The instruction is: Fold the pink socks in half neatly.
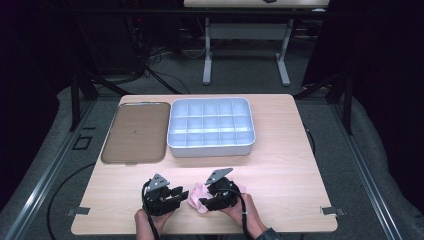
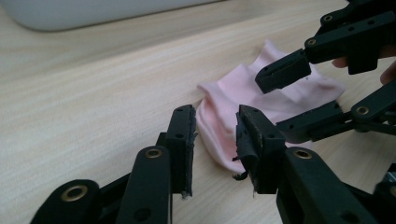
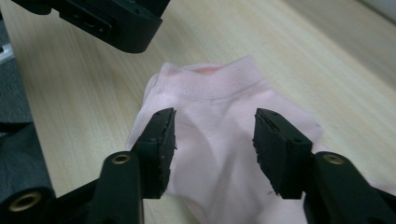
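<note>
Worktop [image 1: 280, 165] of pale wood grain is carrying a flat brown tray [image 1: 134, 132] w/ rounded corners & a grey plastic organiser box [image 1: 210, 126] split into square cells. Near the front edge a soft pink sock [image 1: 198, 195] is lying crumpled betw. left tool [image 1: 181, 194] & right tool [image 1: 206, 202].

Left gripper view: left tool [image 2: 215, 140] is gaping, frayed black pads just short of the sock [image 2: 243, 105] edge.

Right gripper view: right tool [image 3: 215, 140] is spread wide over the sock [image 3: 219, 154], ribbed cuff at far end, not clamping it.
</note>
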Available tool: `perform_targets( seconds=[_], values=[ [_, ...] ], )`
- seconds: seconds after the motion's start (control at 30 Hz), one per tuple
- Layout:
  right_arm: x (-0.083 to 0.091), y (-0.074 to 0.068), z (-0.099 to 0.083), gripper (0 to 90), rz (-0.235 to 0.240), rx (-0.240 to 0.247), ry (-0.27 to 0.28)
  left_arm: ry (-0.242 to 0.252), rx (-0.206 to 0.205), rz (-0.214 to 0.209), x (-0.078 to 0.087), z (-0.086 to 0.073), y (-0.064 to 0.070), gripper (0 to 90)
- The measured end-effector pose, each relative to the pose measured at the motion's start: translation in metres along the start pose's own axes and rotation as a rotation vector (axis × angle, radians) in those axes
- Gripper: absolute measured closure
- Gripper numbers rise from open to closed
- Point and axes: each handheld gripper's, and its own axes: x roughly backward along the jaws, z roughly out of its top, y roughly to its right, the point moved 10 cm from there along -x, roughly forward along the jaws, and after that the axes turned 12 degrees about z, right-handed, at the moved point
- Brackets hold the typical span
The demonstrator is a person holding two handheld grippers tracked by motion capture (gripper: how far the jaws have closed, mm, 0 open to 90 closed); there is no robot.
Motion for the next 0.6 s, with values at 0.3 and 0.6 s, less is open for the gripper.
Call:
perform_targets(
  seconds=[0.3, 0.6],
  values=[
    [0.067, 0.038, -0.015, 47.5, -0.107, -0.138, 0.133, -0.082, -0.054, 0.015, -0.022, -0.011, 0.006, 60.1],
    [0.076, 0.072, -0.06, 52.5, -0.197, -0.274, 0.076, -0.102, -0.053, 0.013, -0.027, -0.022, 0.004, 68.6]
  ],
)
